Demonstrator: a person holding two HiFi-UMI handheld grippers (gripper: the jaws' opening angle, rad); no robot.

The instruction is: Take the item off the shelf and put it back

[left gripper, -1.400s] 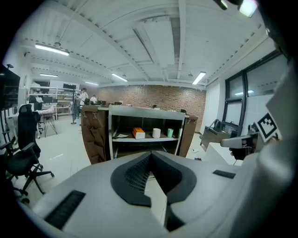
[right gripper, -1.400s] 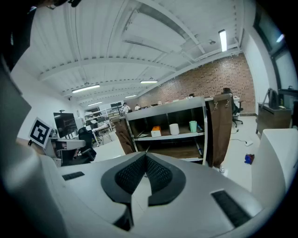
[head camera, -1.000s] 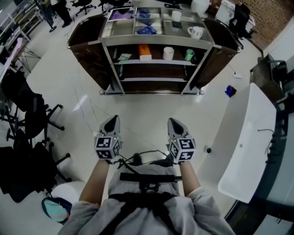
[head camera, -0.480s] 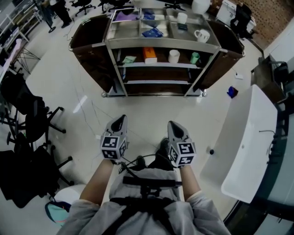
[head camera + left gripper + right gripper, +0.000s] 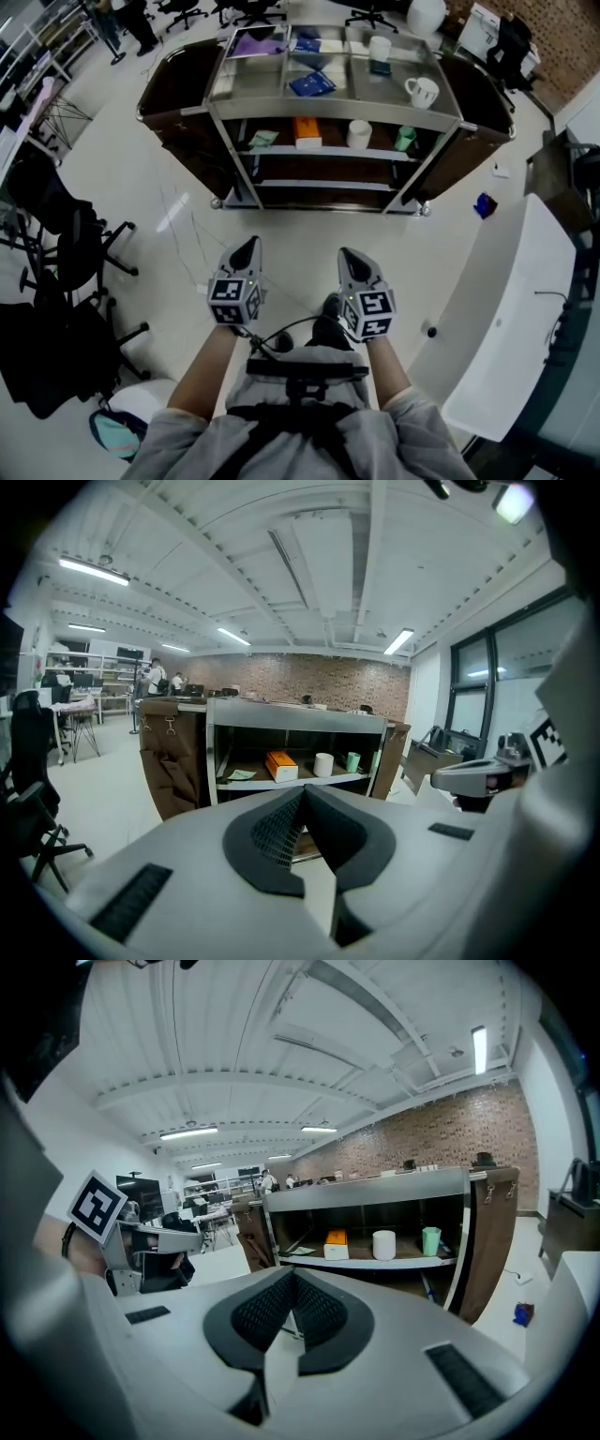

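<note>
Approach continues: shelf cart (image 5: 323, 105) looms nearer than a second ago. Left gripper (image 5: 247, 246) and right gripper (image 5: 346, 255) have jaws closed, empty; orange box (image 5: 307, 131) sits on the middle shelf (image 5: 328, 150), well ahead.

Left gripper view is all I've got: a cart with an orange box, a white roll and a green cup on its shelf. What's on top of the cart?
Observer: In the head view, a white mug stands on the top tray, toward its right end.
Operator: Anything in the middle?
Observer: A blue packet lies in the middle compartment.
Operator: What about the jaws I can't see?
Observer: The right gripper is shut, with nothing between its jaws.
</note>
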